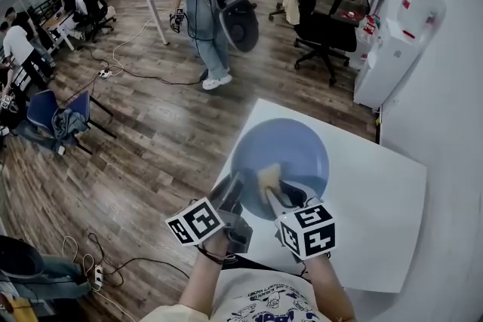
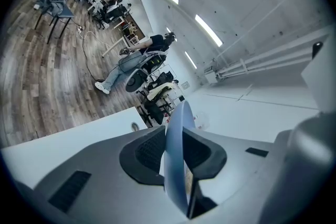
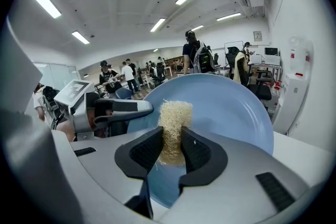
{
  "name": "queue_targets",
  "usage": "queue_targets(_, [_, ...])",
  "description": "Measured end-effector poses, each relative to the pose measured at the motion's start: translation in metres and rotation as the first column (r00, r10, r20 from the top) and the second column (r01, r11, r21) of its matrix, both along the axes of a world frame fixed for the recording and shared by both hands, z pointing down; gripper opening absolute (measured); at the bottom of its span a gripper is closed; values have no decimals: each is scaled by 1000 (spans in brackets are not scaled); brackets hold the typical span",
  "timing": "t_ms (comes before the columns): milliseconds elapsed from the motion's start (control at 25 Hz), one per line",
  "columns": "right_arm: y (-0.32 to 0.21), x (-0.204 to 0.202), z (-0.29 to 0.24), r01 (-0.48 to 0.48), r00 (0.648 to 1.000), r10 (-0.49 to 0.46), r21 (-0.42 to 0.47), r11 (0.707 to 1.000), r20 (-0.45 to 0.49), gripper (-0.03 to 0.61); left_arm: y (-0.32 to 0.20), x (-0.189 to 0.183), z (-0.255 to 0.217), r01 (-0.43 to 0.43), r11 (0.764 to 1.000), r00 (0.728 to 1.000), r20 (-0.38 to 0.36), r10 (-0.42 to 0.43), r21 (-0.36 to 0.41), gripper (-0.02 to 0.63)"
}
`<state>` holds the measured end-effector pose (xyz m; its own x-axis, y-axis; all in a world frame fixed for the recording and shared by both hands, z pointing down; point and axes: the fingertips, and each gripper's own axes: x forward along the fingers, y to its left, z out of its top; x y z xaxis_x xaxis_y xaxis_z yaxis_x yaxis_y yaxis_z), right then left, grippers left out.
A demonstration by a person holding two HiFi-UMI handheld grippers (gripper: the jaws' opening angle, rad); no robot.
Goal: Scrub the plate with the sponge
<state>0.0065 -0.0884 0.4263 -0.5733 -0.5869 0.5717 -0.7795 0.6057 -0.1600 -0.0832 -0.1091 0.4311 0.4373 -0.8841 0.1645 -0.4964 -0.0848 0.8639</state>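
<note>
A round blue plate (image 1: 290, 154) is tilted up over the white table (image 1: 377, 192). My left gripper (image 1: 230, 196) is shut on its near left rim; in the left gripper view the plate (image 2: 176, 157) stands edge-on between the pads. My right gripper (image 1: 275, 192) is shut on a pale fibrous sponge (image 1: 267, 177), which lies against the plate's face. In the right gripper view the sponge (image 3: 173, 126) sticks up between the black pads (image 3: 197, 152) in front of the plate (image 3: 226, 113), with the left gripper (image 3: 126, 109) at the left.
The table's left edge drops to a wood floor. A person (image 1: 207, 4) with a backpack stands beyond it, near office chairs (image 1: 321, 26) and a white water dispenser (image 1: 392, 41). Cables (image 1: 128, 64) lie on the floor. A blue chair (image 1: 56, 113) stands at the left.
</note>
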Motion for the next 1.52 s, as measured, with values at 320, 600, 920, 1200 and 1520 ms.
queue_targets(320, [-22,25,-15,-78,997,77,40,996,20,106,-3,4,2,-4,1000,1000,7,4,-8,77])
queue_targets(600, [-38,41,-15,-144,990,144,59,988,8,106,-5,14,2,-36,999,999,11,36,-9,77])
queue_targets(920, [-43,51,-9,-189,982,189,50,981,8,106,-5,21,-1,-59,998,998,19,60,-3,77])
queue_targets(1200, [-47,61,-4,-208,978,208,42,977,10,104,-8,29,4,-66,998,998,18,66,-8,77])
queue_targets(1520, [-44,57,-4,-220,975,220,42,975,9,104,-5,20,2,-63,998,998,14,63,-6,77])
